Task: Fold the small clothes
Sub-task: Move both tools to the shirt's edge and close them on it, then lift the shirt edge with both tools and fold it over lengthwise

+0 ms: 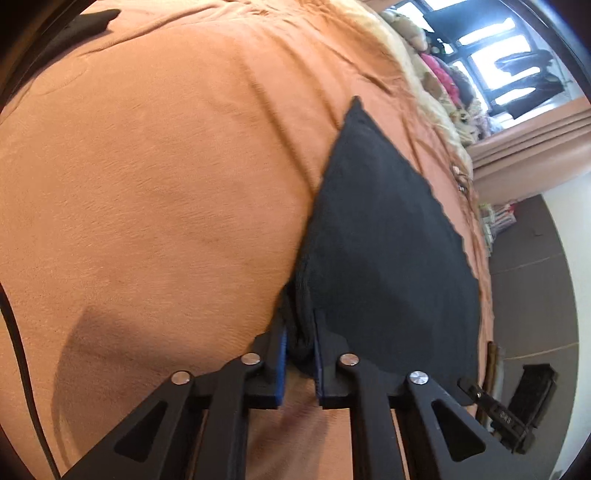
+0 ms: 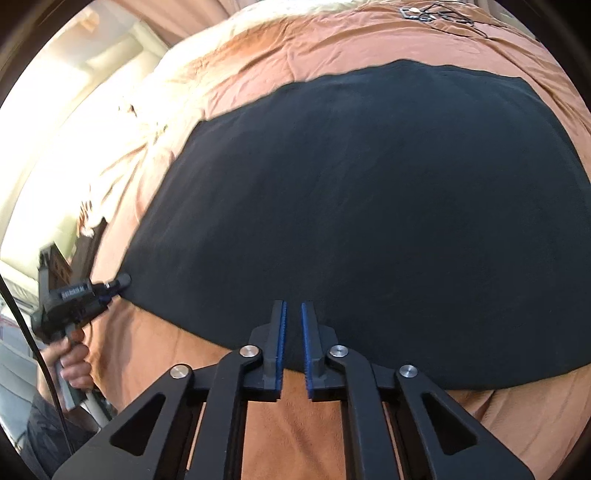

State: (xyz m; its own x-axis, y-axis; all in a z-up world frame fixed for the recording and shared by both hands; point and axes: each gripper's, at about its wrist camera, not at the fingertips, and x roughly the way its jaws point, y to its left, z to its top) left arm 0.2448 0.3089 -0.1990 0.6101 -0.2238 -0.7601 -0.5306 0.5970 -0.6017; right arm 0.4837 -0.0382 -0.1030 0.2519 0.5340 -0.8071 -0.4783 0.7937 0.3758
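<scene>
A black garment (image 2: 369, 203) lies spread flat on an orange bedspread (image 2: 295, 424). My right gripper (image 2: 293, 304) sits at the garment's near edge, its blue pads almost together with the dark fabric pinched between them. In the left wrist view the same garment (image 1: 388, 240) runs off to the right. My left gripper (image 1: 301, 306) is shut on a bunched corner of it. The right wrist view also shows the left gripper (image 2: 123, 282) at the garment's left corner, held by a person's hand (image 2: 74, 363).
Orange bedspread (image 1: 147, 184) stretches wide to the left of the garment. Soft toys and clutter (image 1: 443, 74) line the bed's far side by a window. Dark floor (image 1: 528, 295) lies beyond the right edge. Another dark piece (image 1: 88, 22) lies at the top left. Cables (image 2: 436, 14) rest at the far end.
</scene>
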